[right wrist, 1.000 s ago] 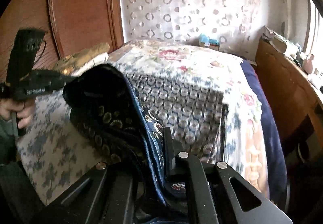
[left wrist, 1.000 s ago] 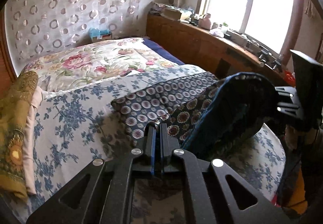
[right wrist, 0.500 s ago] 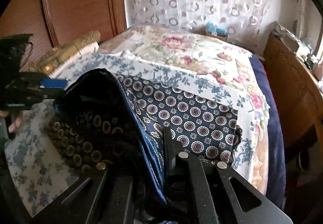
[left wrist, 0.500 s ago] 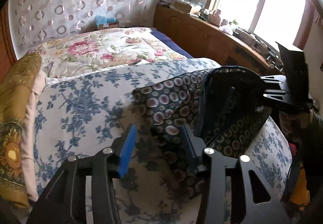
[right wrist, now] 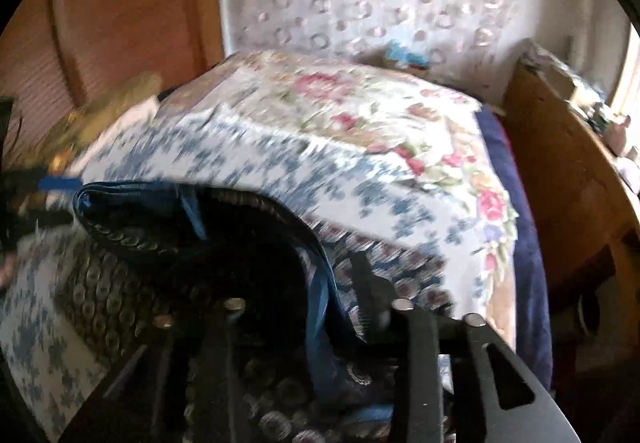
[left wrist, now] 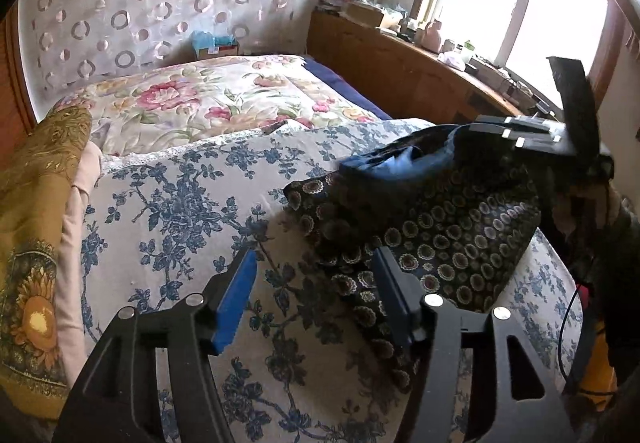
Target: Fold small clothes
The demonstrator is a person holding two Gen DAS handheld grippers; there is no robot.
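The left tongs [left wrist: 314, 297] hang spread wide over the blue-flowered sheet [left wrist: 172, 211], holding nothing. The dark patterned garment [left wrist: 436, 235] lies folded over on the bed, just beside them. The right tongs [right wrist: 320, 307] are pinching the garment's blue-lined edge [right wrist: 320, 295], lifted above the rest; that view is blurred.

You see a dark navy garment [left wrist: 440, 235] with round medallion print and plain blue lining, on a white sheet [left wrist: 180, 211] with blue flowers. Beyond the sheet, a cream quilt [left wrist: 208, 103] with pink roses; left of it, a mustard sunflower cloth [left wrist: 36, 243]. Your finger pads [left wrist: 236, 299] are blue.
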